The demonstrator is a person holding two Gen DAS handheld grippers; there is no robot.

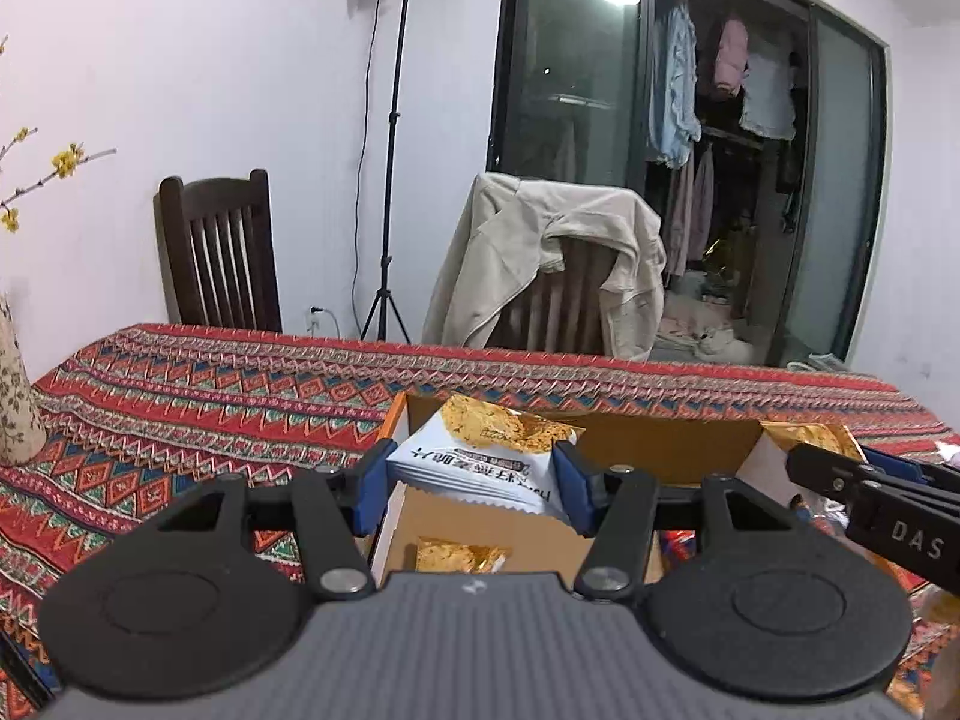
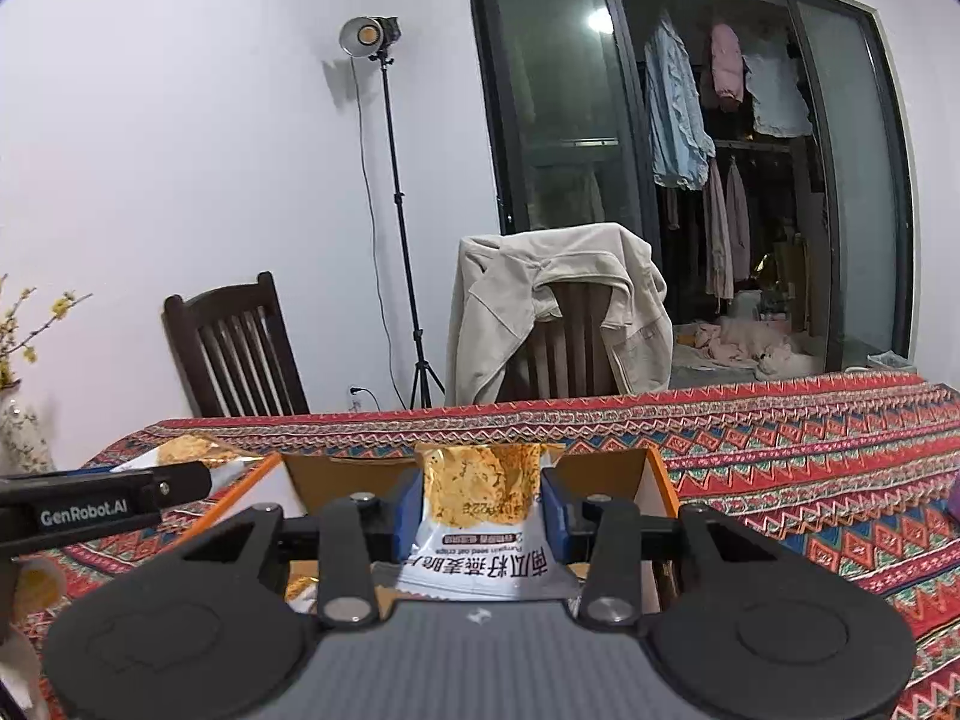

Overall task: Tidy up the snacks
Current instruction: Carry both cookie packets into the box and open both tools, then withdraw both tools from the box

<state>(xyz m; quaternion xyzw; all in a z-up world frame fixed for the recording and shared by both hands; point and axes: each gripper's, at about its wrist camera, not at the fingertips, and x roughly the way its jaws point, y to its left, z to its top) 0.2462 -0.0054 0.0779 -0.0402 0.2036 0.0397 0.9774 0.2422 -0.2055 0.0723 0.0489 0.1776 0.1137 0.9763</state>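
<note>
The patterned tablecloth (image 1: 210, 396) is carrying an open cardboard box (image 1: 660, 450). Over that box, your left gripper (image 1: 474, 480) is pinching a stack of white packets (image 1: 480, 468), and your right gripper (image 2: 483, 516) is clamping one oat crisp packet (image 2: 480, 510). The slick stack is risking sliding apart and spilling beside the box.

The snack packets (image 1: 480, 462) are glossy foil-like plastic. The box (image 1: 660, 438) looks like matt cardboard. The tablecloth (image 1: 210, 396) is woven patterned cloth, the chair (image 1: 219, 252) dark polished wood.

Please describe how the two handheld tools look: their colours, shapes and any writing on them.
Both the left tool and the right tool have black linkage arms with silver pivot bolts, round black discs, a ribbed grey body and blue finger pads. White lettering on their sides reads "GenRobot.AI" and "DAS".
</note>
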